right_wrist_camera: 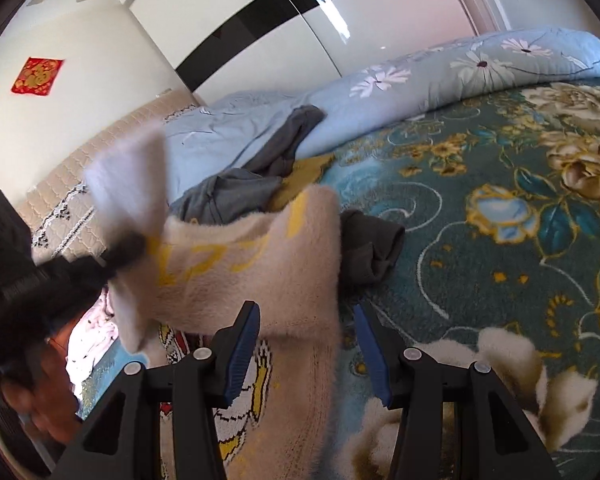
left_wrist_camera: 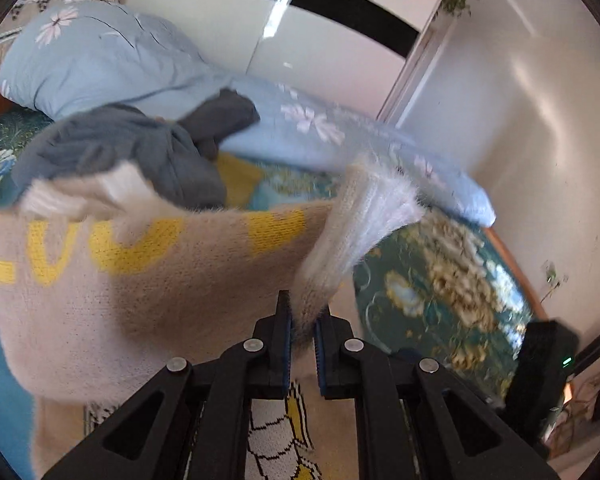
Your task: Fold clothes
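A fuzzy beige sweater [left_wrist_camera: 148, 280] with yellow letters and a cartoon duck lies partly lifted over the flowered bed. My left gripper [left_wrist_camera: 302, 320] is shut on the sweater's cream cuffed sleeve [left_wrist_camera: 364, 216] and holds it up. In the right wrist view the same sweater [right_wrist_camera: 252, 256] hangs folded over in front, its edge between the spread jaws. My right gripper [right_wrist_camera: 306, 320] is open and grips nothing. The left gripper [right_wrist_camera: 124, 248] shows blurred at the left there, on the sweater's pale cuff [right_wrist_camera: 128, 172].
A teal bedspread [right_wrist_camera: 500, 240] with gold flowers covers the bed. Grey garments [left_wrist_camera: 132, 148] are heaped behind the sweater, one dark piece [right_wrist_camera: 372, 244] beside it. A light-blue quilt [left_wrist_camera: 100, 56] lies along the white wardrobe [left_wrist_camera: 300, 32]. The wooden bed edge [left_wrist_camera: 516, 272] runs at right.
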`<state>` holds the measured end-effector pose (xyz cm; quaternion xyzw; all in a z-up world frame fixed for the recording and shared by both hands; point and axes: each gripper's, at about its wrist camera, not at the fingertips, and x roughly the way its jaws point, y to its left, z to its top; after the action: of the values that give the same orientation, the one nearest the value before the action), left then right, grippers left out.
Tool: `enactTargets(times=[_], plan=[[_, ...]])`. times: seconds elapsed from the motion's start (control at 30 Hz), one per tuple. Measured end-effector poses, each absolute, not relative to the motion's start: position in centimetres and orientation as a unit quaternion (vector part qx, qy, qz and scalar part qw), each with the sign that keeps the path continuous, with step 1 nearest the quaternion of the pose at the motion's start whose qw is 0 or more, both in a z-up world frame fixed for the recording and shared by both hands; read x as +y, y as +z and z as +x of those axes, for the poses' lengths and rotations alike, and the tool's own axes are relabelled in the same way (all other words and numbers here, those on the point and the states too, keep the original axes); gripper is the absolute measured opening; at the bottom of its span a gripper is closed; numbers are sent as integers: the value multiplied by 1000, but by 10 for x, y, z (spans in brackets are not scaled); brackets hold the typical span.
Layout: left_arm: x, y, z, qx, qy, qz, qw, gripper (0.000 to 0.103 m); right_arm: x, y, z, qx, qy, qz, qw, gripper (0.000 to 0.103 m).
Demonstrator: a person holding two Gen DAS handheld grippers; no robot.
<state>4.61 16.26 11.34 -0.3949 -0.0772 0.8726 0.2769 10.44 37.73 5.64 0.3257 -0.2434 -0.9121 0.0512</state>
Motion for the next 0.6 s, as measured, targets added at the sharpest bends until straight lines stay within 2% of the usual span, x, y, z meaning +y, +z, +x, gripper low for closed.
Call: enactTargets(times=[0.13,0.27,0.4,0.6], plan=[[181,94,50,-47,855,-435,278,14,380,53,103,-249,-908,333,47,53],[177,87,49,-70,830,-475,284,38,385,51,103,-263,-903,336,43,53],[160,100,61,-91,827,-470,295,53,388,48,101,-273,-899,340,41,53],[118,118,69,-117,850,-433,276,54,400,48,107,-313,-892,323,55,53]])
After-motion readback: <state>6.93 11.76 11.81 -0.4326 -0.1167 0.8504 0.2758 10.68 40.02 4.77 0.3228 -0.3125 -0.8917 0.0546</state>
